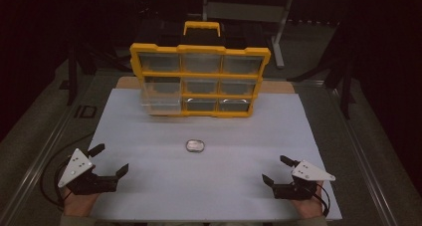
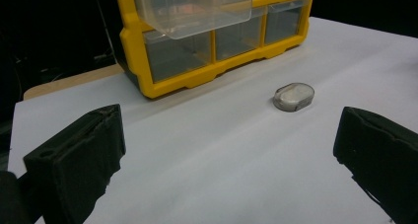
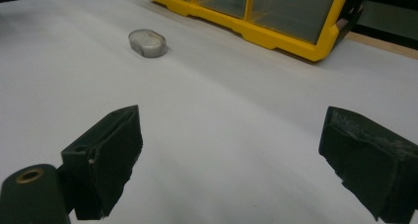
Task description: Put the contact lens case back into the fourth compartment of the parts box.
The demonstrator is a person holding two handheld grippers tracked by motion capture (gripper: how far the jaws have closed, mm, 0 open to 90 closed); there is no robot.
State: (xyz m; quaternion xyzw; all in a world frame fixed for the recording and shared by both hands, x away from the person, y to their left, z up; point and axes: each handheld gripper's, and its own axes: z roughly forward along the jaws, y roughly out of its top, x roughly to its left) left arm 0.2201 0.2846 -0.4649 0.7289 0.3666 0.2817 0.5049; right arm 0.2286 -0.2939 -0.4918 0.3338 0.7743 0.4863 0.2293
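Observation:
A small grey oval tin [image 1: 195, 145] lies on the white sheet [image 1: 149, 136] near the middle; it appears as the tin [image 2: 294, 96] in the left gripper view and the tin [image 3: 148, 42] in the right gripper view. Behind it stands a yellow organiser [image 1: 199, 79] of clear drawers, with its lower-left drawer [image 1: 160, 104] pulled out. My left gripper [image 1: 110, 159] rests at the near left, open and empty. At the near right my right gripper [image 1: 275, 169] is open too, with nothing between its fingers. Both point toward the tin from a distance.
The white sheet covers a wooden board [image 1: 278, 86] on a grey table. The organiser's yellow handle [image 1: 201, 28] sticks up at the back. A metal stand [image 1: 278, 32] rises in the dark beyond. Cables [image 1: 47, 183] trail from the left gripper at the table's near edge.

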